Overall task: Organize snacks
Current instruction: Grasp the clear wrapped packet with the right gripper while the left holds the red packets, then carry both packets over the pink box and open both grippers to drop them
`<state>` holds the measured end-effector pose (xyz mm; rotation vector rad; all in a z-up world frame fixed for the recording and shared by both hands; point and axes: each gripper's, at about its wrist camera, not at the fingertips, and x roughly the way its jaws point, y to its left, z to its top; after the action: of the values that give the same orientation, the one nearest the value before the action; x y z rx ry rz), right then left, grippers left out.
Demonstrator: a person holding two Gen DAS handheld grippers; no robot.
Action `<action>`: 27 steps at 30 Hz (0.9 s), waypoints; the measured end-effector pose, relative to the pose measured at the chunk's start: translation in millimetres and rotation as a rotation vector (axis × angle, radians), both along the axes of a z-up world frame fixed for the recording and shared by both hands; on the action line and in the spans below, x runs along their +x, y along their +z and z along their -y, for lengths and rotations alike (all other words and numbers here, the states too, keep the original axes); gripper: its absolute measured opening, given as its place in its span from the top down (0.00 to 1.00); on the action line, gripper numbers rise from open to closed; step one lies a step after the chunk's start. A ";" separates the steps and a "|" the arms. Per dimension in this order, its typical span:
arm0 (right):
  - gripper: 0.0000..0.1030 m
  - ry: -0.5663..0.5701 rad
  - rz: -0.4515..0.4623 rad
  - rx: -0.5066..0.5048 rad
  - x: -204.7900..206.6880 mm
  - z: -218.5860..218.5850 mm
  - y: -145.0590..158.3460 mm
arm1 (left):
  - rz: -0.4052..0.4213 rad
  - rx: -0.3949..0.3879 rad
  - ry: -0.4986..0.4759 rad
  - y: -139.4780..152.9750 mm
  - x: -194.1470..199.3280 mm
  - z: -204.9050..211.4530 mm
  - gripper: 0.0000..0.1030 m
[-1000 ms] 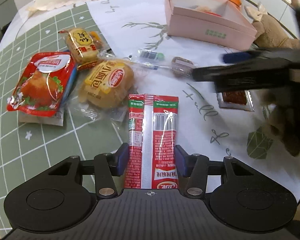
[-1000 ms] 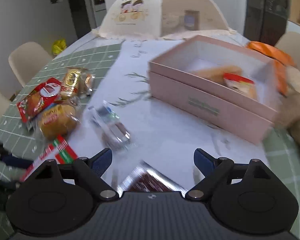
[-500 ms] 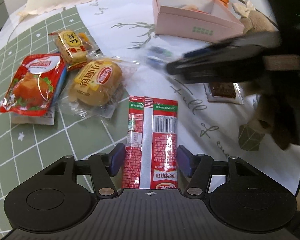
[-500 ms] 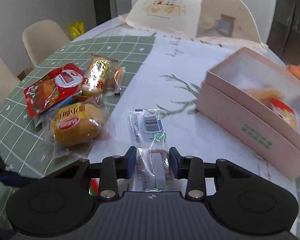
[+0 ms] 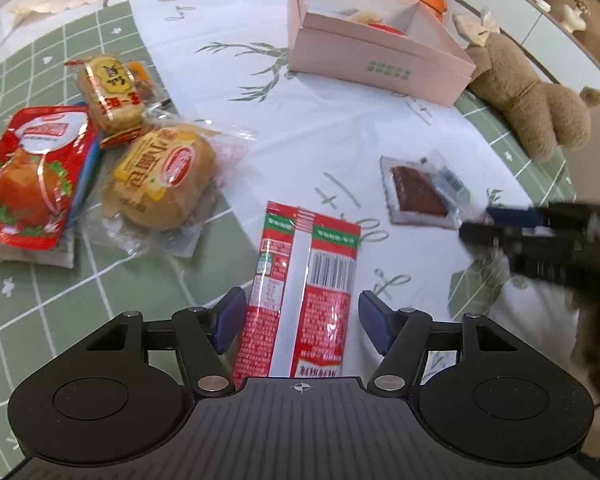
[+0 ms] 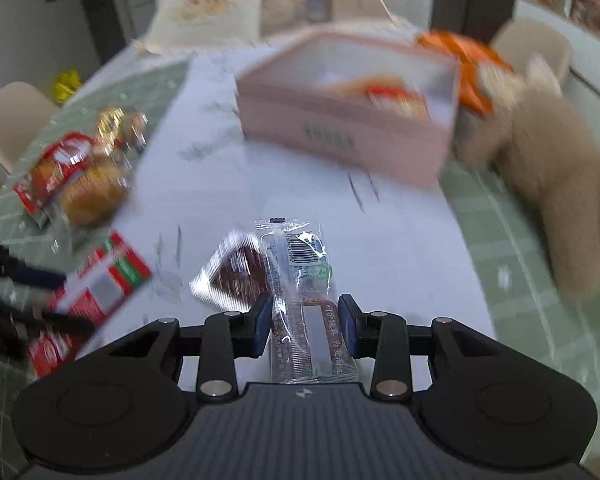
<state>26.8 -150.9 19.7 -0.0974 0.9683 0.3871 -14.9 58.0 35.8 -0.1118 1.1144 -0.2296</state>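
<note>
Left wrist view: left gripper (image 5: 302, 316) jaws spread, red sausage packet (image 5: 300, 292) lying between them on table, not touching either pad. Right gripper (image 6: 305, 322) jaws pinching clear snack packet (image 6: 300, 292), near pink box (image 6: 344, 136).

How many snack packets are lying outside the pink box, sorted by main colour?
Red packets: 2, the chicken pouch and the long red packet.
Yellow packets: 2, the cake and the bun.
Clear packets: 2, the dark square and the clear packet.
Total: 6.
</note>
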 end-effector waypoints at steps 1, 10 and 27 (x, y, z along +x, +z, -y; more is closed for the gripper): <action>0.64 -0.002 0.018 0.005 -7.8 0.3 -0.6 | 0.000 -0.001 -0.006 0.1 1.2 2.1 0.35; 0.60 0.050 0.046 -0.032 -18.4 -13.3 0.2 | -0.012 0.090 -0.192 1.1 -6.5 24.1 0.34; 0.66 0.061 0.130 0.034 -10.4 9.9 50.1 | 0.080 0.207 -0.220 2.9 -17.7 45.8 0.50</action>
<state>16.4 -160.8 69.9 -0.1200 0.8318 0.4475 -32.6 12.3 38.7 0.2035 1.0643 -0.3106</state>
